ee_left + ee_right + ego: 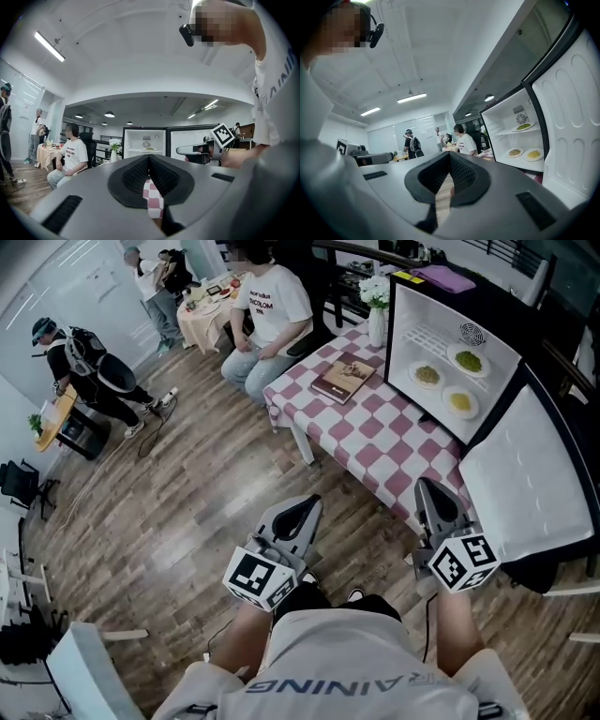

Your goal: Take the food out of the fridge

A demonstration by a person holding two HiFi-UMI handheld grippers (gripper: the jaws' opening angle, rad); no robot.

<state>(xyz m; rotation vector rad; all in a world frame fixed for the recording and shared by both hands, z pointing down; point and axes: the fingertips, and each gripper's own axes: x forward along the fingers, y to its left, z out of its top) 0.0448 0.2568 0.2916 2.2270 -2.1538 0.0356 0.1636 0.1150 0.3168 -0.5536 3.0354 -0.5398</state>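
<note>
The left gripper is held in front of the person's body. Its jaws are pressed together, with nothing between them. The right gripper is held alongside it, its jaws likewise brought together on nothing.

The fridge is seen on the checked tablecloth ahead of both grippers, with its door swung wide open just beyond the right gripper. The food is kept inside it. A plate of green food is set on the upper shelf, and a plate of brownish food and a plate of yellow food are laid side by side below it. All three plates are well apart from the fingertips and are touched by neither gripper. A book and a vase of white flowers are placed on the cloth beside the fridge.
</note>
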